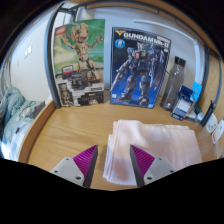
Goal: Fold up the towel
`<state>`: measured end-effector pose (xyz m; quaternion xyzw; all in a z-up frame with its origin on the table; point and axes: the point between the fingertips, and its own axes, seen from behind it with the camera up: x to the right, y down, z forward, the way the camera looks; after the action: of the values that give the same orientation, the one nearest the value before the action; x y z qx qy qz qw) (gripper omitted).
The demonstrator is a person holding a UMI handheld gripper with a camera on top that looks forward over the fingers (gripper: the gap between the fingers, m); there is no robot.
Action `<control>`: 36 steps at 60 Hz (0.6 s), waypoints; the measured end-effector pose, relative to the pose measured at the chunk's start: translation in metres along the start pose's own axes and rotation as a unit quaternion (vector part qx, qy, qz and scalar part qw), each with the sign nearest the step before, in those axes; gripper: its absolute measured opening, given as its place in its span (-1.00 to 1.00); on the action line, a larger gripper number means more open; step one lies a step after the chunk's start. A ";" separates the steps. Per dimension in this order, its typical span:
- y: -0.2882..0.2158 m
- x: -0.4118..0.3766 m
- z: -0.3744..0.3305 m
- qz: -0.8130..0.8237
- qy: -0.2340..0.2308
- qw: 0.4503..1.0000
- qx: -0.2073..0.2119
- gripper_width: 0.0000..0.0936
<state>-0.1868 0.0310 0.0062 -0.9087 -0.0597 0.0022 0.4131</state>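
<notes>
A white folded towel (150, 145) lies flat on the wooden tabletop (70, 130), just ahead of my fingers and reaching to the right. Its near left corner lies between my two fingers. My gripper (114, 164) is open, its purple pads (87, 158) standing apart. The towel's near edge runs under the right pad, and a gap shows between the left pad and the cloth. Neither finger presses on the towel.
Two posters lean against the back wall: a cartoon tree figure (80, 62) and a robot model box print (139, 65). A clear bottle (176, 82) and a blue box (187, 99) stand at the back right. Grey cloth (14, 115) lies at the left.
</notes>
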 end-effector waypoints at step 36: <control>-0.005 0.027 0.024 0.070 0.009 0.997 -0.041 -0.98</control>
<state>-0.1619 0.0551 -0.0042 -0.9269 0.0074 0.0201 0.3747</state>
